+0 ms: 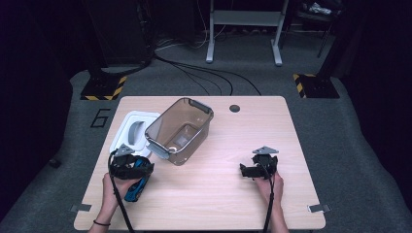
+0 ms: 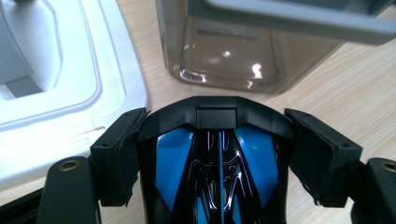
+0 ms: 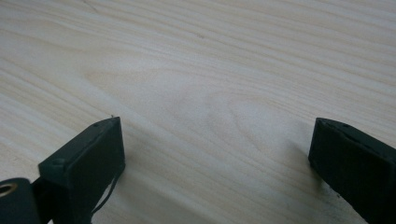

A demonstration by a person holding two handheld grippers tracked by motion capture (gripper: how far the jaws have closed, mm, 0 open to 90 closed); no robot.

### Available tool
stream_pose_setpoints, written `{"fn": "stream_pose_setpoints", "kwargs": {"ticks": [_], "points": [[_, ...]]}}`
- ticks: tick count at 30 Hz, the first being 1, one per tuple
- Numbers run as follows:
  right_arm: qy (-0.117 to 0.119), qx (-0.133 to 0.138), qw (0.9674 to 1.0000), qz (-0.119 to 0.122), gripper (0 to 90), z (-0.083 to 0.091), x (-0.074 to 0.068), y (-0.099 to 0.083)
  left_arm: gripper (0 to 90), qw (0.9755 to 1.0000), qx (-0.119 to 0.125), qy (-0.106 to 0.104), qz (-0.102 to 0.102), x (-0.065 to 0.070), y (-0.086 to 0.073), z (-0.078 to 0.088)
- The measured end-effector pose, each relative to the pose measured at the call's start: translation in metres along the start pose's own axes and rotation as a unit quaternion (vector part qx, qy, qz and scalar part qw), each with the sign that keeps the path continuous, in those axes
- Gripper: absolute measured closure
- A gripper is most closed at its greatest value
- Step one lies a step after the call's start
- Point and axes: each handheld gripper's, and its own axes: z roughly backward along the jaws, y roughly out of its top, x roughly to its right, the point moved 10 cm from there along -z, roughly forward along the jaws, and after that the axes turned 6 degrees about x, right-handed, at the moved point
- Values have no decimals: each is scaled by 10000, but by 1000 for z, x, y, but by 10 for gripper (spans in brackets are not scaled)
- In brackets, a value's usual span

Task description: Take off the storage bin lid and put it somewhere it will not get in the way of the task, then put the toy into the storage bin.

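Note:
My left gripper [image 1: 132, 164] [image 2: 212, 128] is shut on a blue and black toy car [image 1: 138, 187] [image 2: 173, 163] at the table's front left, its pads [image 2: 122, 149] against the car's sides. Just ahead of it stands a smoky clear plastic bin [image 1: 180, 127] [image 2: 229, 56] with grey handles, open on top. A white lid [image 1: 130, 132] [image 2: 60, 70] lies left of the bin. My right gripper [image 1: 257, 167] [image 3: 215, 140] stands open low over bare wood at the front right, nothing between its fingers.
The wooden table [image 1: 218, 194] has a dark round cable hole [image 1: 234, 108] near its far edge. Cables trail from both grippers toward the near edge. Stands with yellow-black bases [image 1: 103, 89] sit on the floor beyond the table.

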Motion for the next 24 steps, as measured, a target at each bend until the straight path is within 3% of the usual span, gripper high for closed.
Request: {"fn": "stream_pose_setpoints", "kwargs": {"ticks": [8,13,24], "points": [[10,6,10000,-4,30,0,0,0,250,9992,382,57,-48,-1,15,19],[-4,0,10000,-10,30,0,0,0,250,9973,732,112,-3,-2,27,32],[-6,2,10000,0,29,0,0,0,250,9962,833,242,-49,-12,47,45]]}}
